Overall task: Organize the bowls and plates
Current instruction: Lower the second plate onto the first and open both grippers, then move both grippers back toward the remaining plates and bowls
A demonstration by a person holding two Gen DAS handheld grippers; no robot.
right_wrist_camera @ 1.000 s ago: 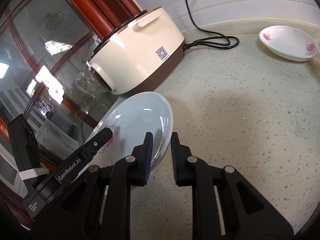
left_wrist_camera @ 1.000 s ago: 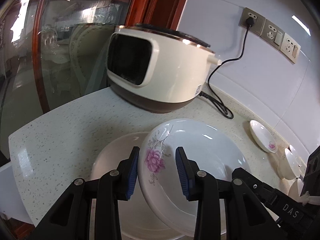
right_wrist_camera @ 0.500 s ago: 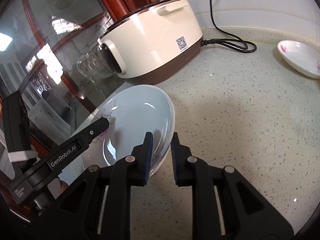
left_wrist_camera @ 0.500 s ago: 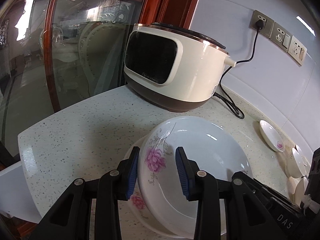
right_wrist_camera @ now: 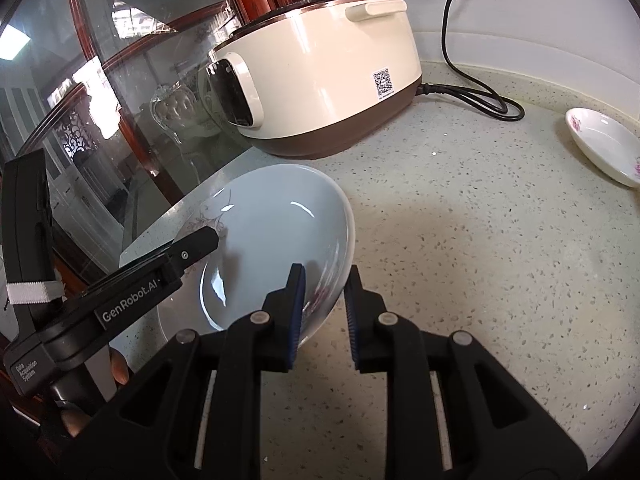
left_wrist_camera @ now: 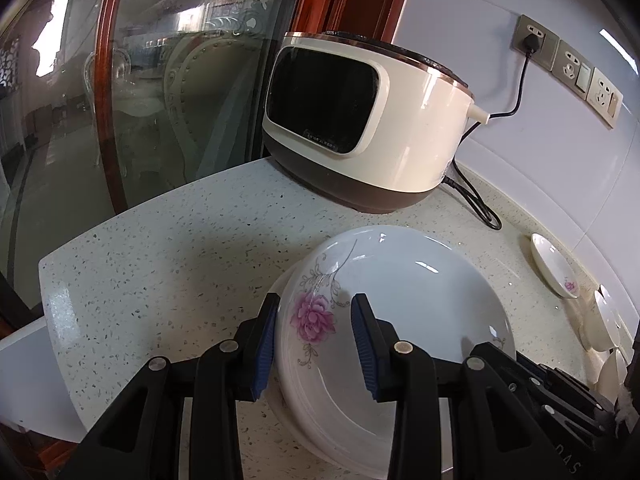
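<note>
We hold the top plate [left_wrist_camera: 400, 304] from both sides over the lower plate [left_wrist_camera: 280, 364] on the counter [left_wrist_camera: 160, 264]. A second ago the lower plate showed wide to the left of it; now only a thin edge peeks out, so the two nearly line up. Our left gripper [left_wrist_camera: 316, 340] straddles the near rim at the pink flower, its pads at a steady moderate gap; we cannot tell whether they press. Our right gripper [right_wrist_camera: 322, 312] has the opposite rim between its pads, and its jaws are opening (a slim gap shows). The cooker [left_wrist_camera: 368, 124] looms closer than before. A small dish [right_wrist_camera: 604, 144] sits well apart.
</note>
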